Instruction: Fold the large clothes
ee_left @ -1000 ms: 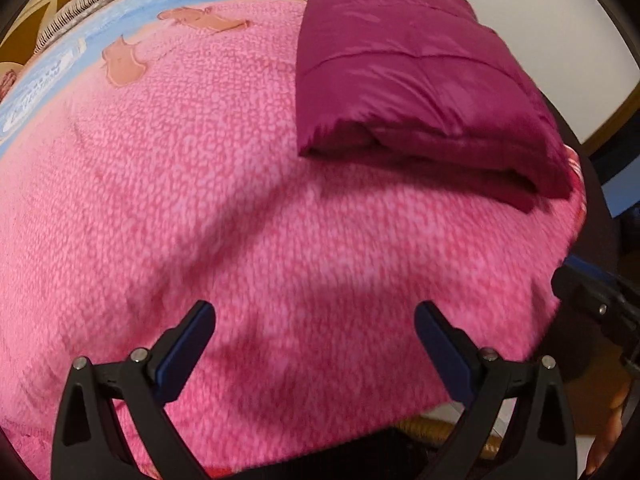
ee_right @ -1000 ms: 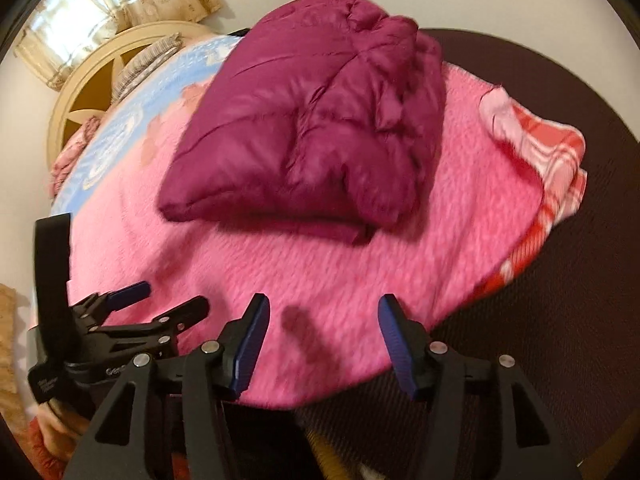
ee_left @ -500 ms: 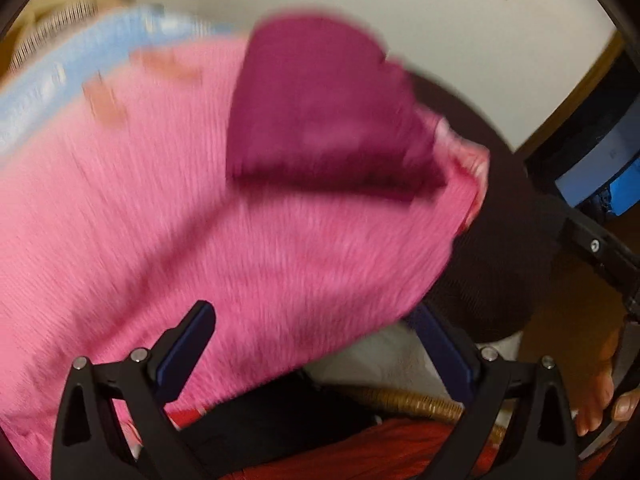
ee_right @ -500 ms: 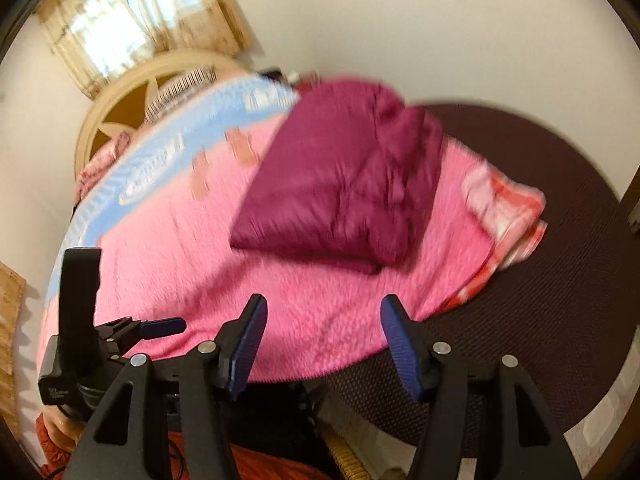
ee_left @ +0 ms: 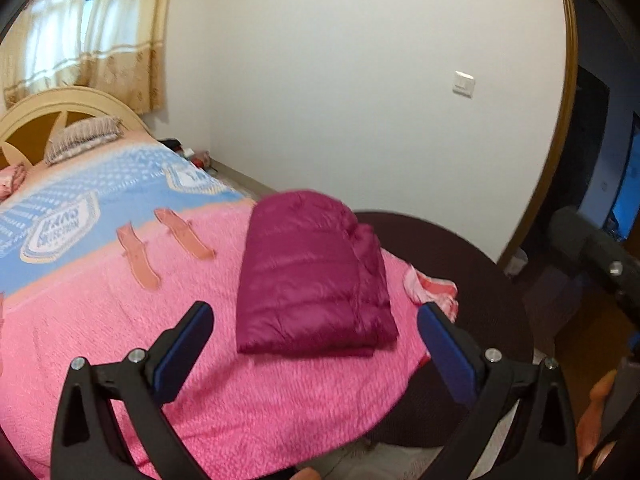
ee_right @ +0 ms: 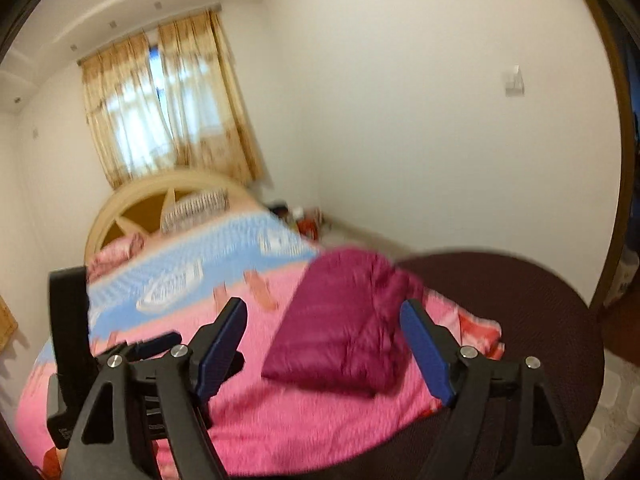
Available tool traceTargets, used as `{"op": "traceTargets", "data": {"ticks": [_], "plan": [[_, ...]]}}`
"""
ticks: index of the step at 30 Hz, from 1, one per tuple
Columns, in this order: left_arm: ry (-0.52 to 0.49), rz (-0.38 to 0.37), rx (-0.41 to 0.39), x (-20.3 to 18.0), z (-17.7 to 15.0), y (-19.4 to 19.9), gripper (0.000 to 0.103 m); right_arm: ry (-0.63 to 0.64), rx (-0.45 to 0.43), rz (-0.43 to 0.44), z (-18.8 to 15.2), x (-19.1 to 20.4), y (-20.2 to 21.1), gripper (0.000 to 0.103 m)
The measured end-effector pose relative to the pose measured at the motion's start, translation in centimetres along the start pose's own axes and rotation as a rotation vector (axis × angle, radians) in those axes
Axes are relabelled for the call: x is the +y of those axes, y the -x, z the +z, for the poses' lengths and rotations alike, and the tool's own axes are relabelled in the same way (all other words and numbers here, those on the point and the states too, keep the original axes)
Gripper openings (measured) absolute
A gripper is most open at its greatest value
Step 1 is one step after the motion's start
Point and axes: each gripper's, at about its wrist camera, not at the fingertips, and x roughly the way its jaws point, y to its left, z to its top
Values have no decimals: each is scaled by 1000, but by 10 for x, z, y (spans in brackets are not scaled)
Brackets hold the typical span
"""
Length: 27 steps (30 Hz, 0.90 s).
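A folded magenta puffer jacket (ee_left: 312, 276) lies on the pink blanket (ee_left: 120, 344) near the foot of the bed; it also shows in the right wrist view (ee_right: 344, 324). My left gripper (ee_left: 316, 340) is open and empty, held back from the bed with the jacket beyond its fingers. My right gripper (ee_right: 324, 344) is open and empty, also held back and above the bed edge. The left gripper's body (ee_right: 76, 344) shows at the left of the right wrist view.
A dark round rug (ee_left: 472, 264) covers the floor right of the bed. A red checked cloth (ee_left: 432, 288) hangs at the bed corner. The headboard (ee_left: 52, 104) and a striped pillow (ee_left: 84, 136) are at the far end. A doorway (ee_left: 592, 152) is at right.
Both grippers have pulled back and lifted away from the bed, still open. The folded jacket stays in place and looks smaller and farther in both views.
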Motion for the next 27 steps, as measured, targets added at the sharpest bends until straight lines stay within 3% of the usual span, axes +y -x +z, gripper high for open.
{"op": "traceTargets", "data": {"ticks": [3, 8, 11, 16, 21, 27], "plan": [[3, 56, -97, -5, 7, 8, 103, 22, -145, -24, 5, 7, 17, 81], [-45, 185, -298, -11, 14, 29, 103, 60, -366, -44, 5, 19, 42, 91], [-74, 268, -421, -15, 12, 45, 103, 68, -433, -71, 3, 24, 50, 94], [-49, 301, -529, -10, -3, 63, 103, 36, -417, -77, -2, 22, 46, 95], [-70, 308, -533, -9, -9, 63, 103, 38, -323, -88, -6, 23, 27, 95], [-59, 295, -515, -7, -12, 54, 103, 94, -310, -103, -16, 31, 12, 95]]}}
